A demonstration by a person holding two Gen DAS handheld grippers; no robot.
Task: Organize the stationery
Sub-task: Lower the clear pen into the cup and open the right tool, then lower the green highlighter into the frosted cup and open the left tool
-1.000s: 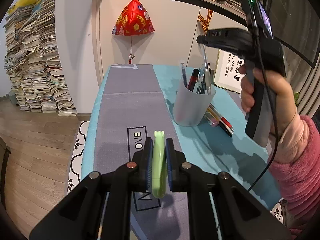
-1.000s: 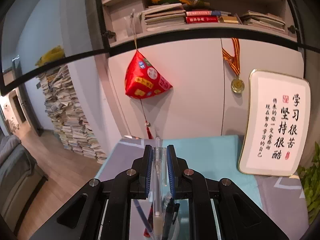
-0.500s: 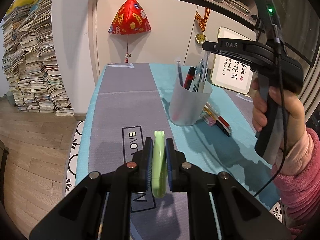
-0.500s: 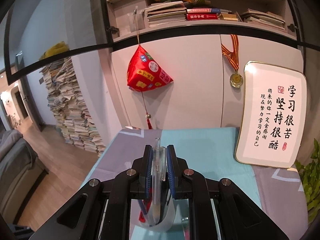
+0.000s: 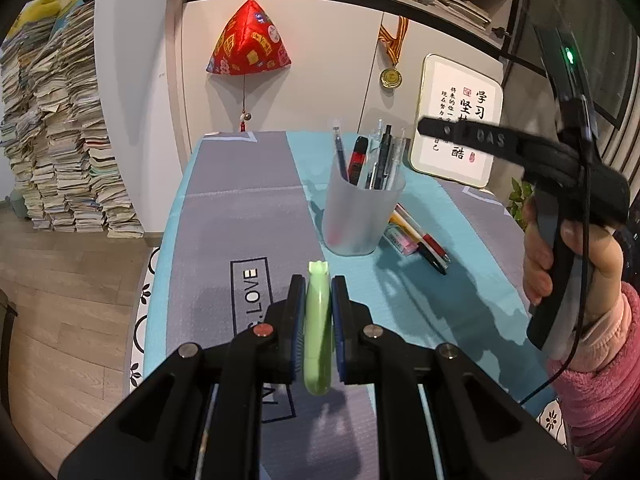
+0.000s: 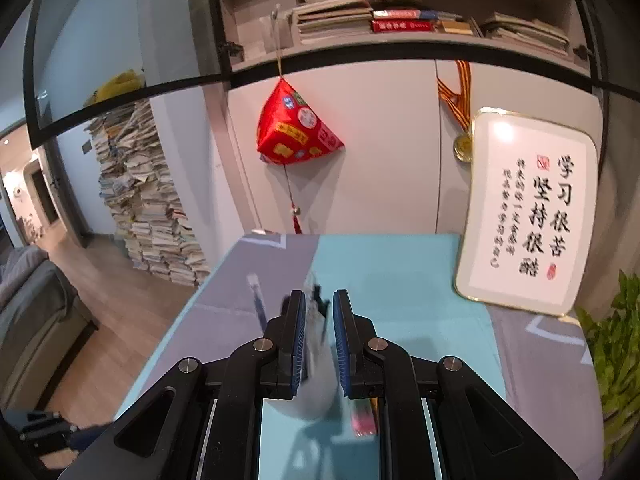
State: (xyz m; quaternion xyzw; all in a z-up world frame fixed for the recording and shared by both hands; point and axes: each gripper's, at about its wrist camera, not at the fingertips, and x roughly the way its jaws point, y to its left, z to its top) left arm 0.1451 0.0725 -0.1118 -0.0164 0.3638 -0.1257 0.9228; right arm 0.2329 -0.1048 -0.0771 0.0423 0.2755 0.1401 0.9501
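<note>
**Grey-and-teal tabletop, pen cup mid-surface**

Grey and teal mat covers the tabletop (image 5: 240,216), whose left edge drops to wooden floor. Nearest the left camera, the left hand-held gripper (image 5: 318,312) is clamped on a flat green stationery piece (image 5: 317,332) standing on edge between its blue pads, above the grey stretch with the printed "LOVE" box, where the surface is bare. Further on stands the frosted pen cup (image 5: 358,216), upright and full of pens. Loose pens (image 5: 424,240) lie on the teal just right of its base. To the right, a hand in a pink sleeve (image 5: 600,368) holds the right hand-held gripper (image 6: 319,336) raised and pointing left, above and right of the cup. Its pads stand slightly apart; the blurred cup shows behind the gap, and whether anything is gripped cannot be told. Beyond, a framed calligraphy board (image 5: 460,136) leans at the tabletop's far right corner, against a white wall with a red hanging ornament (image 5: 250,42).
</note>
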